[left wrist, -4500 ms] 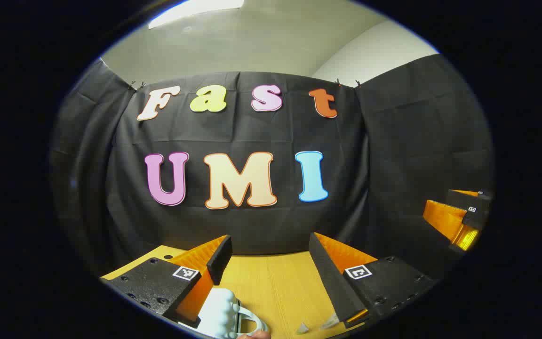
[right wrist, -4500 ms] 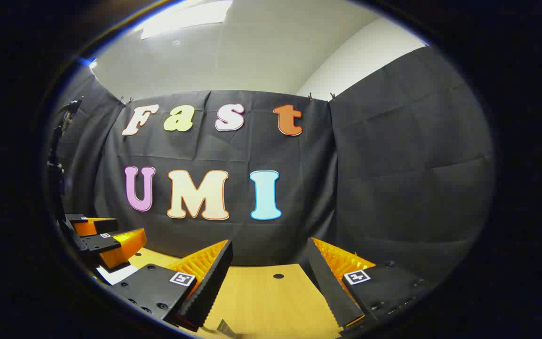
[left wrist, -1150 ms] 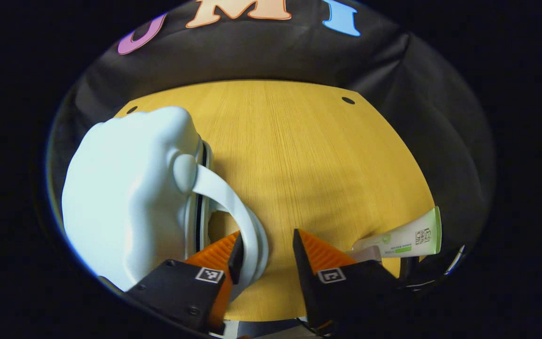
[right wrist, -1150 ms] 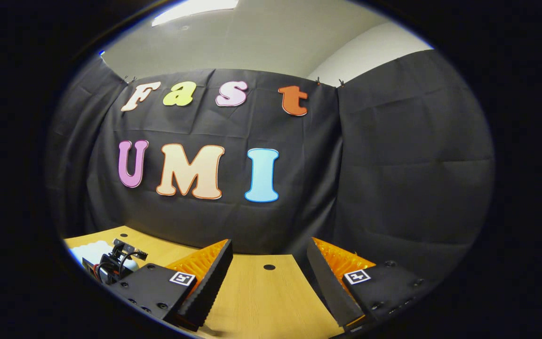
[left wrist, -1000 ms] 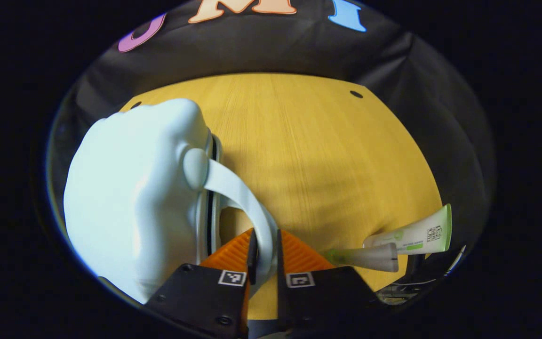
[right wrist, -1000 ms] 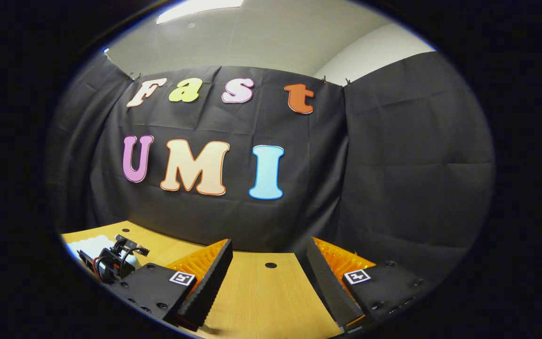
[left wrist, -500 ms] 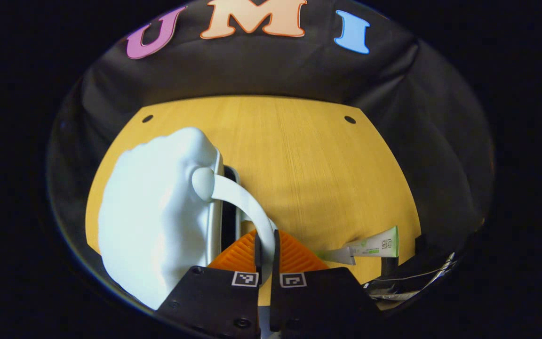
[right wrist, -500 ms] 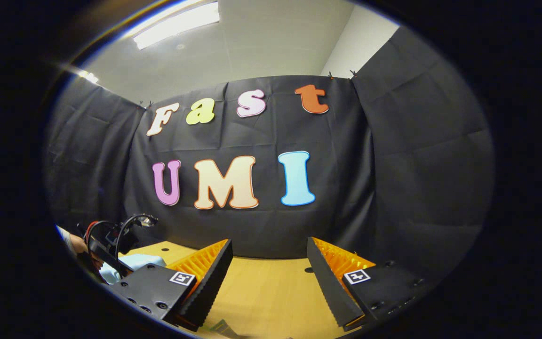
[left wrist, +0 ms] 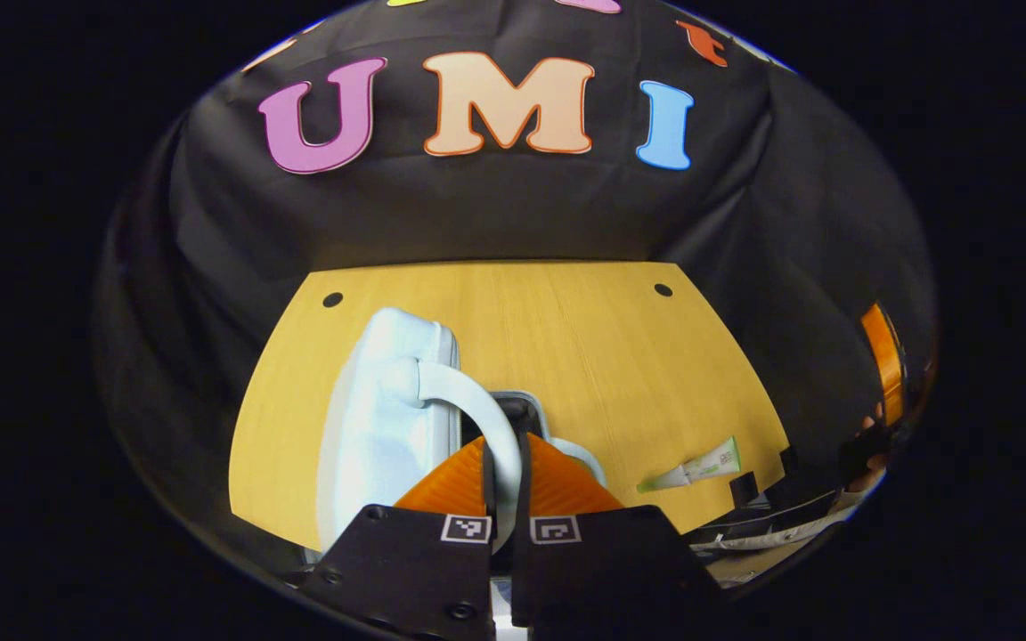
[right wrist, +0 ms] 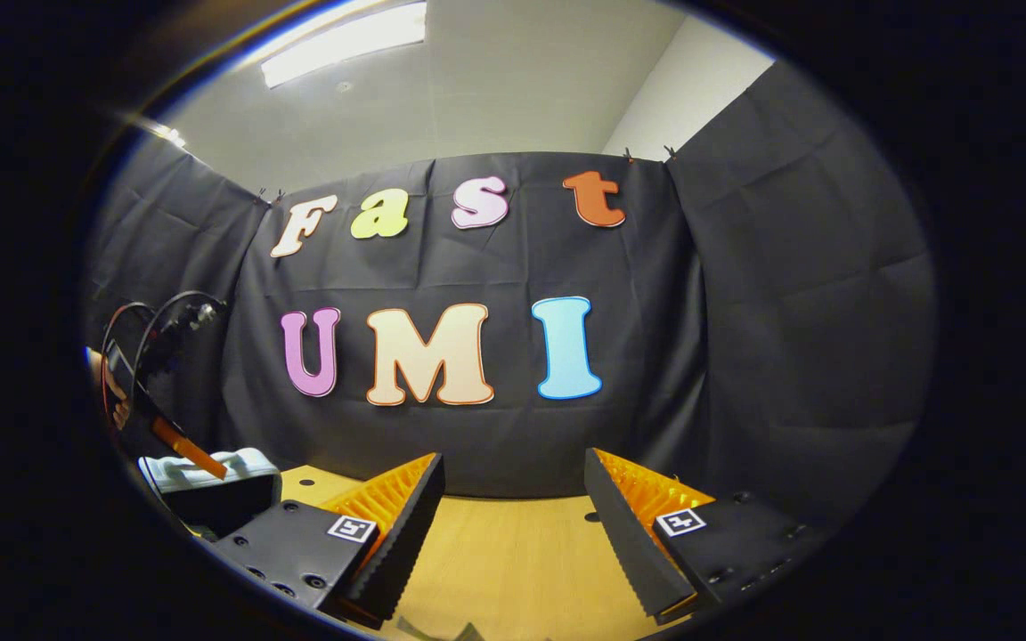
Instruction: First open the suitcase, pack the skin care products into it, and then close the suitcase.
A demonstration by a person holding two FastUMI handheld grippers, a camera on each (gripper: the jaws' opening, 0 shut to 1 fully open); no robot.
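Left gripper view, nearest: left gripper (left wrist: 502, 463) closed tight on the curved handle (left wrist: 477, 409) of the pale blue suitcase (left wrist: 388, 427), both fingers pressing it, barely a slit between them. Finger bases cut off by the lower edge. Suitcase partly open, lid (left wrist: 379, 418) raised on edge at the left, a dark gap and a strip of the lower shell (left wrist: 566, 445) peeking out just right of the fingers; inside mostly hidden behind the fingers. Resting on the yellow wooden table (left wrist: 584, 347).

A little farther right on the table: one skin care tube (left wrist: 696, 467), white with green, lying flat, well apart from the suitcase; label too small to make out. Beyond it at the table's near right corner, dark clutter and cables, hard to identify. At the far right rim, a sliver of the other gripper, squeezed by the lens, state unreadable there.

Right gripper view, nearest: right gripper (right wrist: 513, 512) wide open, holding nothing, hanging above the table (right wrist: 504, 570) and facing the booth wall. Something small and greyish at the bottom edge between the fingers, cut off, cannot tell what. Farther left: the raised suitcase lid (right wrist: 201, 467), half hidden behind the right gripper's own finger mount, with part of the left gripper and its cables above it, and a bit of a hand (right wrist: 121, 411) at the rim
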